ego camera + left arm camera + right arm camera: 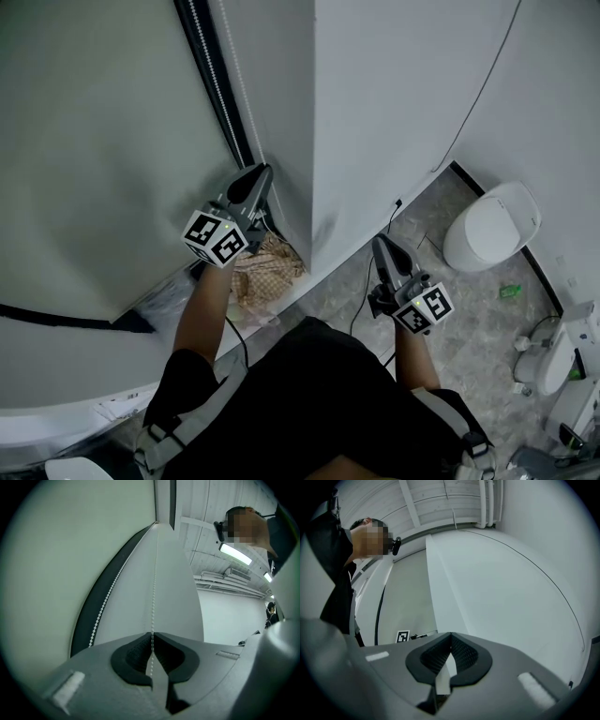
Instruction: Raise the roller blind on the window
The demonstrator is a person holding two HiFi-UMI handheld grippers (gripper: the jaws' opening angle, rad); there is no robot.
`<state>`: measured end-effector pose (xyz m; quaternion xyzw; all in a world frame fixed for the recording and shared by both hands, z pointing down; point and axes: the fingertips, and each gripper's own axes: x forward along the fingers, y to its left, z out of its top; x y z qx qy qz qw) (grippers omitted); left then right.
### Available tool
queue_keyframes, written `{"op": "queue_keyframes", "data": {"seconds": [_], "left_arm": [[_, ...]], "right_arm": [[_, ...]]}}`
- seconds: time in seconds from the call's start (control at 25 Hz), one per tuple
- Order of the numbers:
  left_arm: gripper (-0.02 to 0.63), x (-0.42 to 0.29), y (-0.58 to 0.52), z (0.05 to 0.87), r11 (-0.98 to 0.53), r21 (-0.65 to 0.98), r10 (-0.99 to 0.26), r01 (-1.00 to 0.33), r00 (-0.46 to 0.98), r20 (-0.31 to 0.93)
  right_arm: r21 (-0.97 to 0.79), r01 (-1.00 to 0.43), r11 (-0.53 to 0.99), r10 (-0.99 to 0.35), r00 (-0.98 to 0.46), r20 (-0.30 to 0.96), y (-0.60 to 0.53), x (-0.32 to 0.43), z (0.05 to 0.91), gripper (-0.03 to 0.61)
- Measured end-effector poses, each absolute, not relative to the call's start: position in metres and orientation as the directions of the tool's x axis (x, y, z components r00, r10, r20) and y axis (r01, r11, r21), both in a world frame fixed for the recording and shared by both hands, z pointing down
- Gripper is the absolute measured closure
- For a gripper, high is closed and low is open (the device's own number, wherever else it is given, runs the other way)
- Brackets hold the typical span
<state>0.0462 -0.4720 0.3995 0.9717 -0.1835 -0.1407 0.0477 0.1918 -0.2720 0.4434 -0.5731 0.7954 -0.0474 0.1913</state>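
The pale roller blind covers the window at the left, beside a black frame strip. A white bead chain hangs along that strip. My left gripper points at the corner where the frame meets the white wall. In the left gripper view one strand of the bead chain runs straight down into the left gripper, whose pads are shut on it. A second strand hangs free to the left against the dark strip. My right gripper is held lower at the right, shut and empty.
A white wall pillar stands between the two grippers. A checked cloth lies at the foot of the window corner. On the stone floor sit a white rounded fixture, a thin black cable and a small green scrap.
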Motion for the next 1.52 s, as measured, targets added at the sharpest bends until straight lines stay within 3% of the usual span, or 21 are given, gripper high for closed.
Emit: {"op": "queue_keyframes", "data": {"seconds": [0.32, 0.68, 1.0, 1.2, 1.52], "left_arm": [[0.595, 0.023, -0.42, 0.392, -0.942, 0.138, -0.334, -0.307, 0.906, -0.259], [0.595, -0.01, -0.364, 0.385, -0.939, 0.138, -0.341, -0.313, 0.894, -0.291], [0.595, -0.008, -0.326, 0.384, -0.916, 0.122, -0.4, -0.381, 0.884, -0.243], [0.597, -0.003, -0.303, 0.389, -0.891, 0.141, -0.454, -0.432, 0.858, -0.239], [0.597, 0.004, -0.271, 0.383, -0.831, 0.129, -0.555, -0.541, 0.796, -0.241]], "right_arm": [[-0.288, -0.868, 0.405, -0.91, -0.35, -0.223, -0.274, 0.156, 0.44, 0.578], [-0.213, -0.764, 0.61, -0.79, -0.563, -0.243, -0.278, 0.074, 0.415, 0.548], [-0.145, -0.618, 0.773, -0.62, -0.685, -0.383, -0.297, 0.05, 0.338, 0.515], [-0.105, -0.525, 0.845, -0.524, -0.771, -0.363, -0.302, 0.023, 0.304, 0.471], [-0.037, -0.408, 0.912, -0.393, -0.844, -0.364, -0.288, 0.013, 0.273, 0.463]]}}
